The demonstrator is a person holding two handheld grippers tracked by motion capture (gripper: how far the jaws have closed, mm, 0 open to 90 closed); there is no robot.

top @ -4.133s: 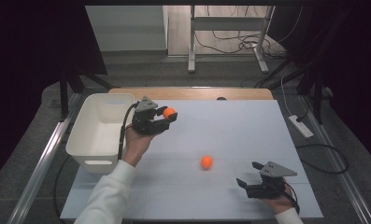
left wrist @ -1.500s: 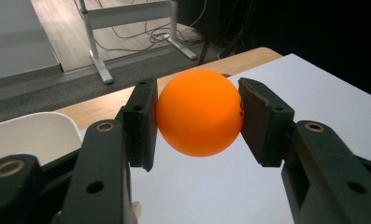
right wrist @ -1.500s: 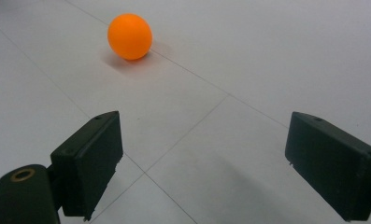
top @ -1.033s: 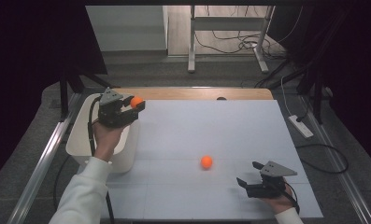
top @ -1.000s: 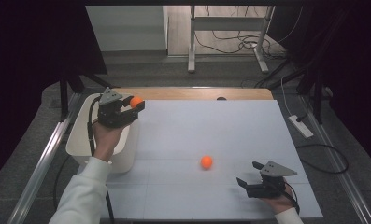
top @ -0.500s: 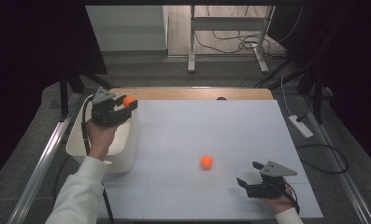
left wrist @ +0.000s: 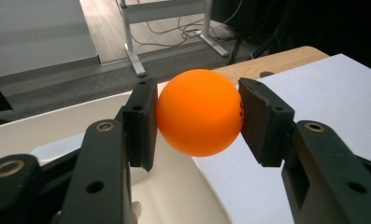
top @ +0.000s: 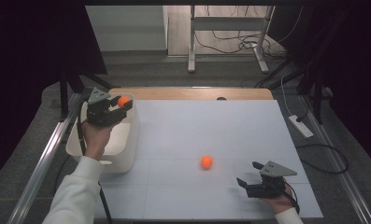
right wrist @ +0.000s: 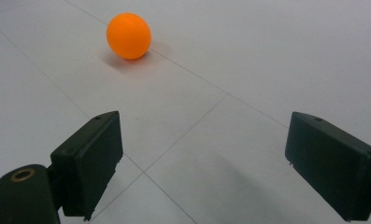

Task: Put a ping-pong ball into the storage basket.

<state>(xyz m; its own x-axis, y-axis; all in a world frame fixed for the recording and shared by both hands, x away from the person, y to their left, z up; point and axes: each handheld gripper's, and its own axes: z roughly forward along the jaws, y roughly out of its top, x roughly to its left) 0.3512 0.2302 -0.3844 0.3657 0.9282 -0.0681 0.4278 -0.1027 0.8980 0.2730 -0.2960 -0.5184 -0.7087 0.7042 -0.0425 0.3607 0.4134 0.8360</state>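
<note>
Nearest the person's edge of the white table (top: 220, 116), the right gripper (top: 248, 183) rests low on the surface with its jaws spread wide and nothing between them, as the right gripper view confirms (right wrist: 199, 168). Just beyond it, apart from the jaws and a little to their left, a loose orange ball (top: 206, 162) sits on the bare tabletop, also seen ahead of the open jaws (right wrist: 128, 35). Farther off at the table's left edge, the left gripper (top: 120, 105) hangs over the white bin (top: 127, 154), its jaws clamped on a second orange ball, the held ball (left wrist: 199, 112), both pads pressed against its sides. That ball appears to be above the bin's far rim, near the corner toward the table. The step in hand looks like the drop: one ball carried to the bin and ready for release. The next move probably calls for bringing the ball fully over the bin's hollow before the jaws part, lest it bounce off the rim; the ball on the table would then remain to be fetched.
</note>
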